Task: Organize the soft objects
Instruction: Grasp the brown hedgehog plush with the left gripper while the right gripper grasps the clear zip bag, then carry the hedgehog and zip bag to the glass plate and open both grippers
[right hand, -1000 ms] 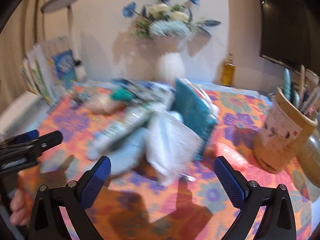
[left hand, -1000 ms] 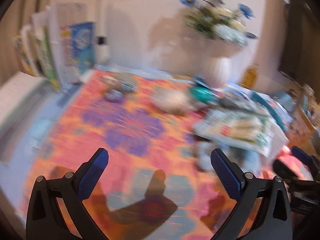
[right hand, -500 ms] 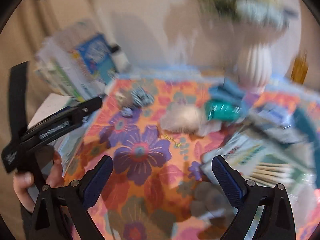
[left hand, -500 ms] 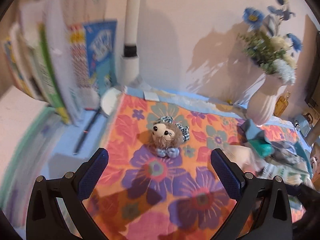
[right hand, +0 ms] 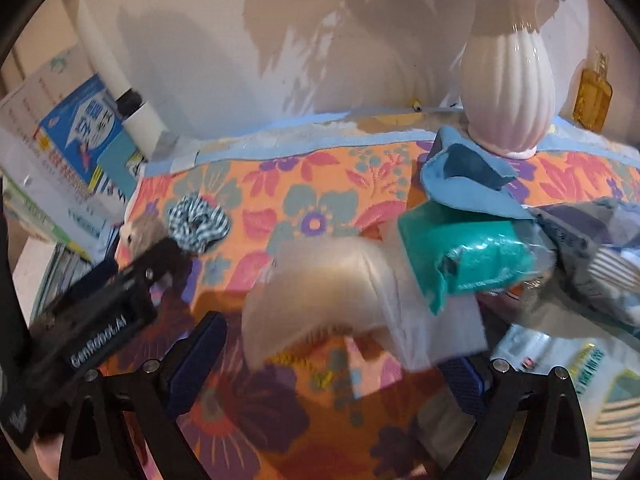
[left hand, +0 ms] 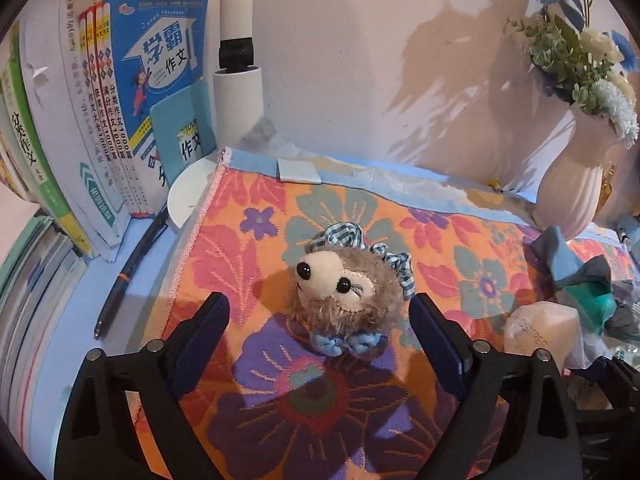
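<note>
- Plush toy (left hand: 347,295) sits on floral cloth (left hand: 460,264) covering the counter, between the left gripper (left hand: 320,334) pads; jaws closing, right pad about touching, left pad apart, no grip yet. Books (left hand: 100,120) stand far left of it.
- Right wrist view: right gripper (right hand: 336,356) spread, nothing grasped; pale pouch (right hand: 328,284) just ahead between its fingers, teal pack (right hand: 476,256) ahead right, plush toy far left behind left gripper.

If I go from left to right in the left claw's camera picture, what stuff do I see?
Upright row of study books → black pen → fuzzy brown plush toy with checked ruffle → clear plastic bag of pale stuffing → ribbed white vase of blue flowers.
</note>
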Motion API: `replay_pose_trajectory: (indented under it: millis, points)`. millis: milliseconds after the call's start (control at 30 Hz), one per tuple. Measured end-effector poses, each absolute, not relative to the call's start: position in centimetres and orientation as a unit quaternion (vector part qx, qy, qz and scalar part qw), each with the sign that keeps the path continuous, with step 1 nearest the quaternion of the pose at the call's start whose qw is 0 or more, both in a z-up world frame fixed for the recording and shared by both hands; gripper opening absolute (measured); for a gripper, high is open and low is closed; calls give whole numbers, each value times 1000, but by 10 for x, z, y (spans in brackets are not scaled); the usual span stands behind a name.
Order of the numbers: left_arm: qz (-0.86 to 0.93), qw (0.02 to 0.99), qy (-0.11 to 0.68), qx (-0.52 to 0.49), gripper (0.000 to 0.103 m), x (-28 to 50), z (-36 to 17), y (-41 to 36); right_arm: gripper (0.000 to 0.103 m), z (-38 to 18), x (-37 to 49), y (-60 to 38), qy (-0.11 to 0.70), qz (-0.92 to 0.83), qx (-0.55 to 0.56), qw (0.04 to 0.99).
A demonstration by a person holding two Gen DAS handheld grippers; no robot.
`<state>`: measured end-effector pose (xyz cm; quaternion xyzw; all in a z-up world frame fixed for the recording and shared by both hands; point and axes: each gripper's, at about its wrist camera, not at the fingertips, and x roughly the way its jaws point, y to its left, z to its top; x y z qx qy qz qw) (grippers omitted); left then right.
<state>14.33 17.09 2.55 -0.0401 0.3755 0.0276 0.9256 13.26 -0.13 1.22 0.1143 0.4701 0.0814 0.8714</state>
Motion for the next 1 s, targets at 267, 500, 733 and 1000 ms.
replay_pose_trajectory:
  millis: [267,500,733,1000]
  points:
    - [13,924,381,-21,37,148,20,161,55,12,127,4,439,76,105,889]
    - [20,940,338,-43,36,133,33,172,48,20,114,3,406,122,119,898]
    - [18,950,311,-29,36,117,45,165,47,30,101,7,375,149,115,908]
    - [9,957,290,-5,36,100,54,144,47,38,79,5,358,139,97,918]
